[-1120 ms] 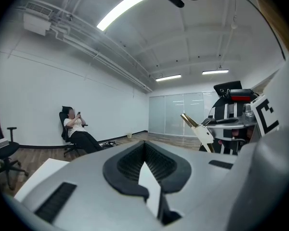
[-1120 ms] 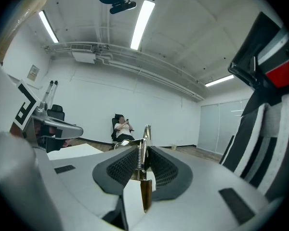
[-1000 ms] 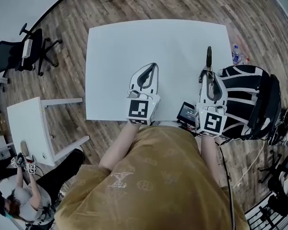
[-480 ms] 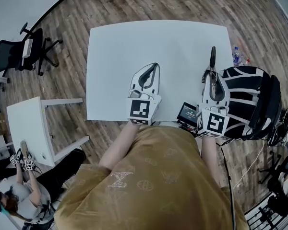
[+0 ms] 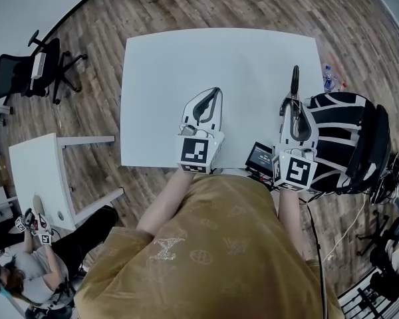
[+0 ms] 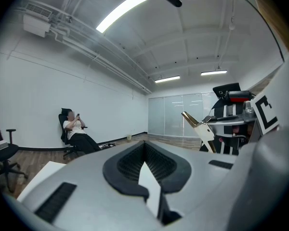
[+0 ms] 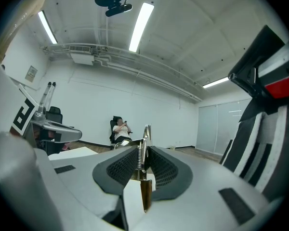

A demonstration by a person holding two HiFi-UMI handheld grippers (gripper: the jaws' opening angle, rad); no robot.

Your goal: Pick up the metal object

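The only print that shows is the black-and-white square code on each marker cube, at 6 o'clock of its hand-held gripper.

The metal object is clamped in the right hand-held gripper, by the 3 o'clock edge of the worktop. It is thin and narrow and sticks out past the jaw tips toward 12 o'clock. In the right gripper view the metal object stands edge-on between the ribbed black pads. It is a flat, shiny strip with a small coiled spring along it and a brass-coloured lower end. The right hand-held gripper presses on it from both sides. From the left gripper view, the object shows at 2 o'clock as a pale blade with a golden tip.

The left hand-held gripper is clenched with nothing in it. In the left gripper view, the tips of its dimpled rubber pads meet on the left hand-held gripper. Both shells are smooth white plastic, rounded and tapering to a point.

The worktop is a plain, matt white rectangle on a wood-plank floor.
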